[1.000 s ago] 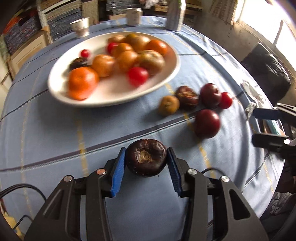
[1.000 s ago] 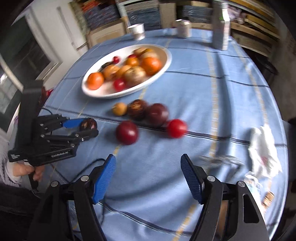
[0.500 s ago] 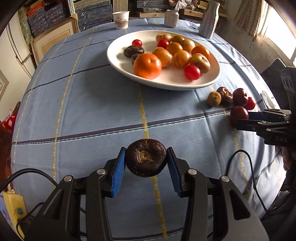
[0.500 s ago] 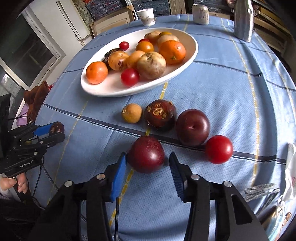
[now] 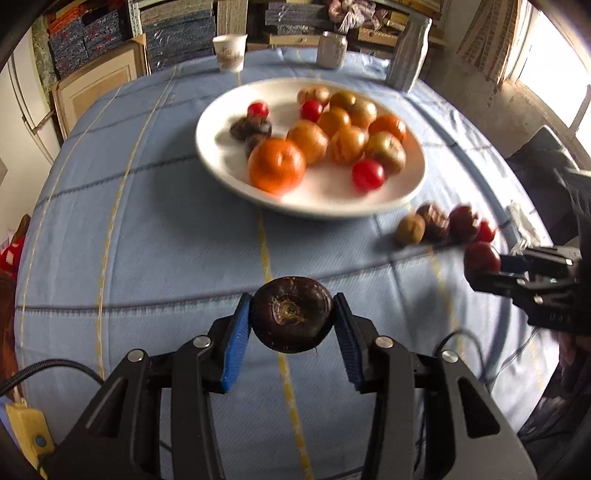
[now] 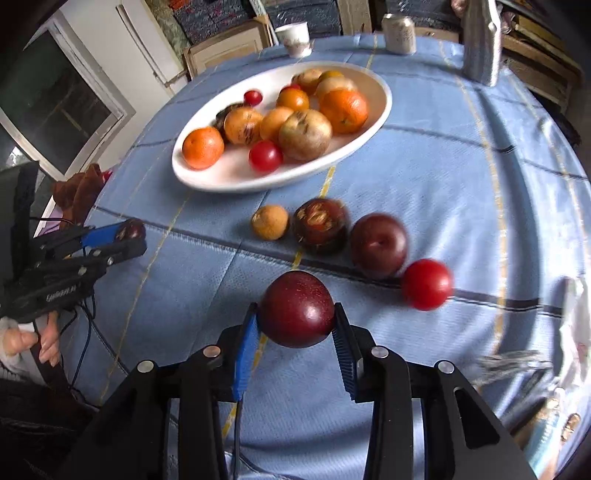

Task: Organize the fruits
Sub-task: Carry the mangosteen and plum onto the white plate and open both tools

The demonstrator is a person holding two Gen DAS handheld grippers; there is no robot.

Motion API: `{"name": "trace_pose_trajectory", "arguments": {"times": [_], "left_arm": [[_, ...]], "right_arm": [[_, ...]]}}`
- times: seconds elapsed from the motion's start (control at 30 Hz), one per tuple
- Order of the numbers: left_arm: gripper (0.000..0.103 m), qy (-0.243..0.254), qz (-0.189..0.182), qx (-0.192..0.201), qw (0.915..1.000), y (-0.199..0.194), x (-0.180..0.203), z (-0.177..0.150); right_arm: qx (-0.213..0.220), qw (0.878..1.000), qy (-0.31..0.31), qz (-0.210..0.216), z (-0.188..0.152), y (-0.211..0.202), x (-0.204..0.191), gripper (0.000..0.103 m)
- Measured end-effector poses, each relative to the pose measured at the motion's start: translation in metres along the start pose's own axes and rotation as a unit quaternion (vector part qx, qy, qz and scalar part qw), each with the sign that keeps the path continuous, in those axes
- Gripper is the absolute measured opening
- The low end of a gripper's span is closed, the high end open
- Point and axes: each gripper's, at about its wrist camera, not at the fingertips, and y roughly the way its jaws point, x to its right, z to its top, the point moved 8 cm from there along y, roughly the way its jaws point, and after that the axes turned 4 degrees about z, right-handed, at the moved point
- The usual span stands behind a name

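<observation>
Both grippers carry fruit above the surface's near edge: left gripper jaws clamp a dark mangosteen, right gripper jaws a plum. Next, likely, delivery into the white plate mid-surface.

Plate sits upper centre of frame, fruit piled in it. Below it, four fruits lie in a row on the cloth. Cup, can and bottle stand along the top edge.

The tablecloth is light blue with dark blue and yellow stripes crossing in a grid. The plate is plain white, holding orange, yellow-brown and red fruit. Both grippers' pads are bright blue.
</observation>
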Motion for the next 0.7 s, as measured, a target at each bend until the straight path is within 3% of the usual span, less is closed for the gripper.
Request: {"name": "trace_pose_trajectory", "arguments": {"times": [0.33,0.7], "left_arm": [[0.043,0.003,0.004,0.058,0.9983,-0.011,-0.006,0.099],[0.043,0.017,0.008,0.052,0.9985,0.051,-0.015,0.188]], "right_arm": [[0.084,0.996,0.002,0.005,0.077,-0.046,0.005,0.039],[0.062,0.996,-0.058,0.035,0.152,0.024,-0.038,0.039]]}}
